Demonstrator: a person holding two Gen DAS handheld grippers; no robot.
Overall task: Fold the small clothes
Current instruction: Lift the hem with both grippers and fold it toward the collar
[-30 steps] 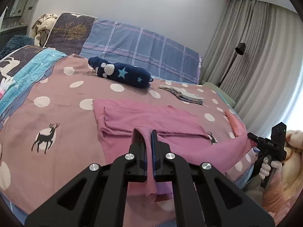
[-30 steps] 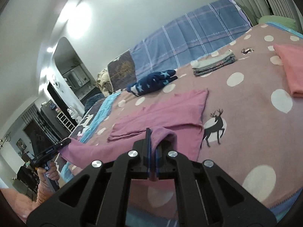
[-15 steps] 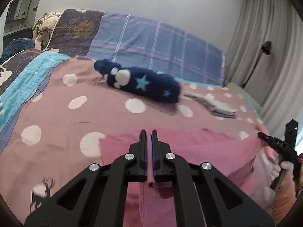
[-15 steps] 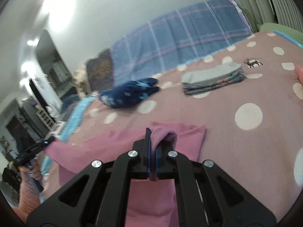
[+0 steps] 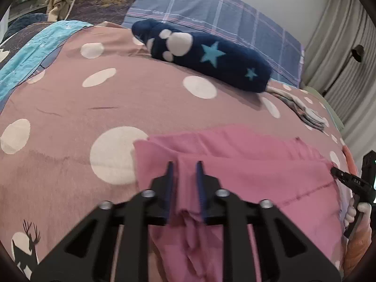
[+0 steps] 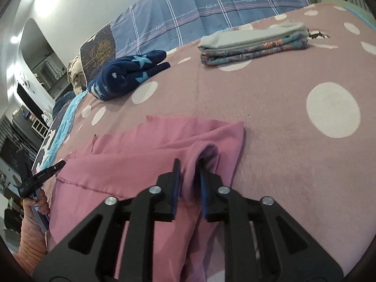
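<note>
Each camera sits just behind its own fingers, looking forward and down, close over the bed (image 5: 145,98). The left view faces ahead toward the headboard; the right view likewise. Both share the pink cloth (image 5: 258,176) (image 6: 131,164), the navy roll (image 5: 211,58) (image 6: 127,75) and the folded stack (image 6: 253,44).

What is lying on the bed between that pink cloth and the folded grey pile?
Nothing: in the right wrist view only bare dotted mauve blanket separates the pink garment from the folded grey and floral stack.
</note>
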